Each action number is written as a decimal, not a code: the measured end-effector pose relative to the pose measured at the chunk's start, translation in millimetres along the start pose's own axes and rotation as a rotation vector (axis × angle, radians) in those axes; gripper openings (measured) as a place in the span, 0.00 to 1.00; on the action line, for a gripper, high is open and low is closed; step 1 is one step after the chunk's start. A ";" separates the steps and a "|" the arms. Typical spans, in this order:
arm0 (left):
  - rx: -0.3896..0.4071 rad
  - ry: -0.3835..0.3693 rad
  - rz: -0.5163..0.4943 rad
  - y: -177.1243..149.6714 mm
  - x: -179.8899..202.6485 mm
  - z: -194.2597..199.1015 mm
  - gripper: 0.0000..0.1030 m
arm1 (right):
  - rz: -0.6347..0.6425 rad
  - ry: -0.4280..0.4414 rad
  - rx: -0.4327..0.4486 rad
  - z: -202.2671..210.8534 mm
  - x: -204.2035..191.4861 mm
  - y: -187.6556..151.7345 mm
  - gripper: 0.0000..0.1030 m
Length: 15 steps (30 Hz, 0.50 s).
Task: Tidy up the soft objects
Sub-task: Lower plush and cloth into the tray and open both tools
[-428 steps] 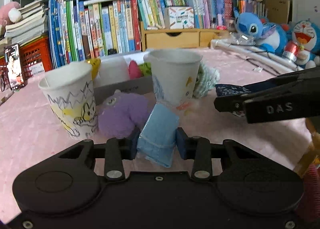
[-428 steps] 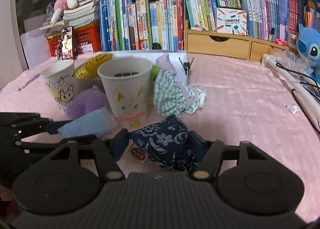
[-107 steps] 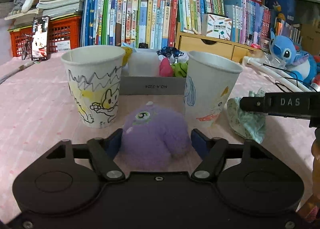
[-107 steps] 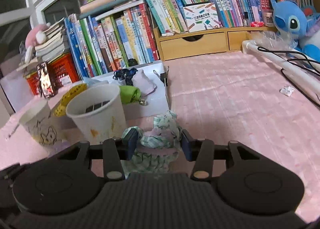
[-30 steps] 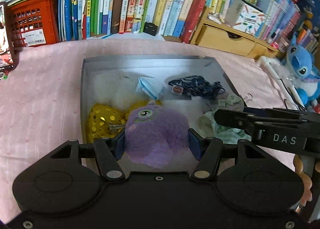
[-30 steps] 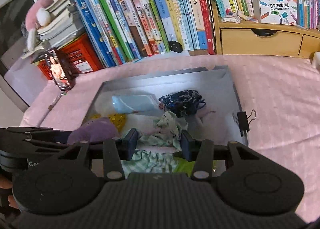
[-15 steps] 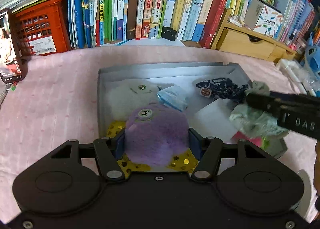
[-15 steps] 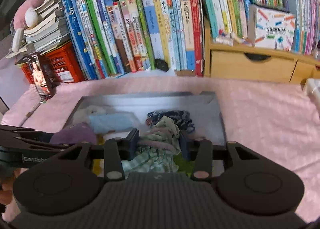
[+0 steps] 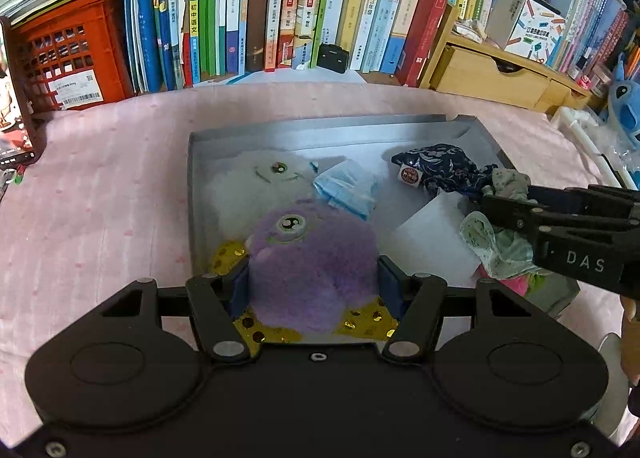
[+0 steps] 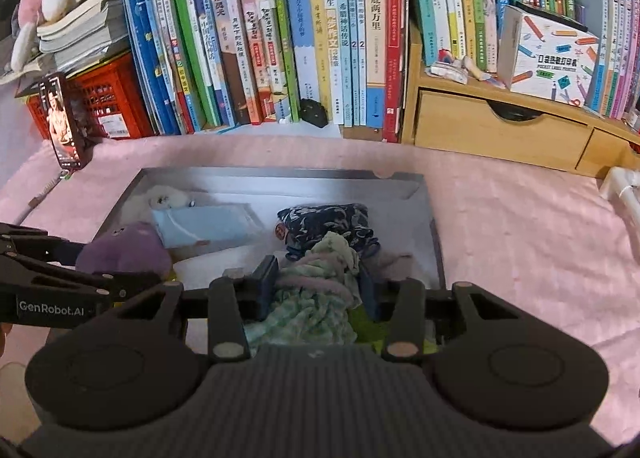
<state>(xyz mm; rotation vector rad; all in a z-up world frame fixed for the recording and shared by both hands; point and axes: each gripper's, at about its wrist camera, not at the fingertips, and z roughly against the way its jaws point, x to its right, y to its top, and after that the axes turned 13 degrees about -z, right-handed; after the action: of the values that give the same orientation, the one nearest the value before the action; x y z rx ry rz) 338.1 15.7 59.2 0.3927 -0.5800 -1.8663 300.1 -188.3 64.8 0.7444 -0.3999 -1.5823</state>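
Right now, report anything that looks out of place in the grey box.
Nothing stands out. The grey box holds only soft things: white plush, blue mask, navy floral pouch. Nothing spilled or damaged.

The left gripper [image 9: 313, 286] is pointing steeply downward with both pads pressing in on what it is carrying, while the right gripper [image 10: 316, 290] is tilting down beside it, likewise clamping its load, a fingertip [image 9: 629, 308] of the person's hand showing behind it.
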 end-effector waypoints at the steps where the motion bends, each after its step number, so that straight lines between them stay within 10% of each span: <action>1: 0.000 -0.001 0.002 0.0 -0.1 -0.3 0.59 | 0.000 0.002 -0.005 -0.8 -0.1 -0.1 0.46; 15: -0.009 0.014 -0.007 0.6 2.9 0.4 0.62 | -0.015 0.013 -0.009 0.4 1.4 -0.5 0.59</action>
<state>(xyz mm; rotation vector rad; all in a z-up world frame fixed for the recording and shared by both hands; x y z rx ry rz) 337.3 12.9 59.9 0.4021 -0.5619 -1.8711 299.5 -189.6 64.4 0.7516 -0.3785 -1.5914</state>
